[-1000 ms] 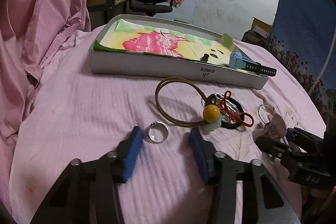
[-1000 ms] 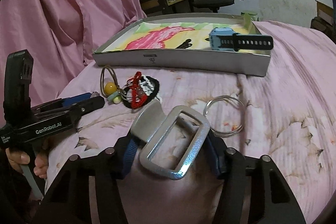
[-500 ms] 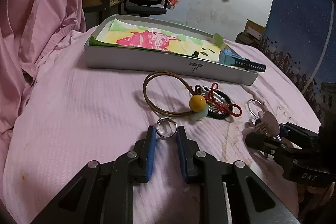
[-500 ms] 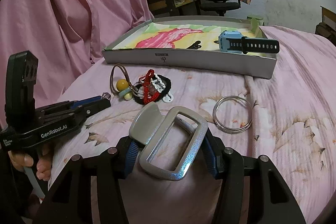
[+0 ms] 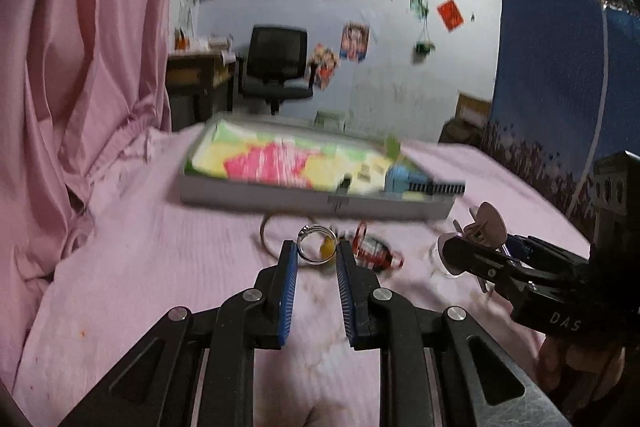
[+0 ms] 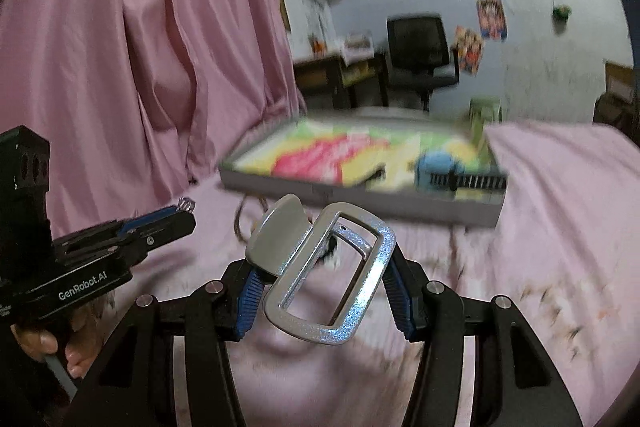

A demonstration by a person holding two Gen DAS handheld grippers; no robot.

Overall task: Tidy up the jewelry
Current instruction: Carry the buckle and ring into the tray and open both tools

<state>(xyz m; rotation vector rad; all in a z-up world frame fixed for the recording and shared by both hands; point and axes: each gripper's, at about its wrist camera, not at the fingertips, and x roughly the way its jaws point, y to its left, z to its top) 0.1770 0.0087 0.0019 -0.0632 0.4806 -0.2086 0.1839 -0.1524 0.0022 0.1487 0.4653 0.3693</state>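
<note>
While held: one ring (image 5: 316,243), one buckle (image 6: 332,275).

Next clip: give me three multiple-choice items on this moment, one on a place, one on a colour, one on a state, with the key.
1. Where is the blue watch?
A. in the tray
B. on the chair
C. in the right gripper

2. What colour is the bedsheet?
A. green
B. pink
C. white

3. What is the left gripper doing?
A. hanging open and empty
B. pinching a silver ring
C. gripping a cord

Key: A, it lies at the tray's right end; B, pink cloth fills both views; B, the ring sits between the blue fingers.
</note>
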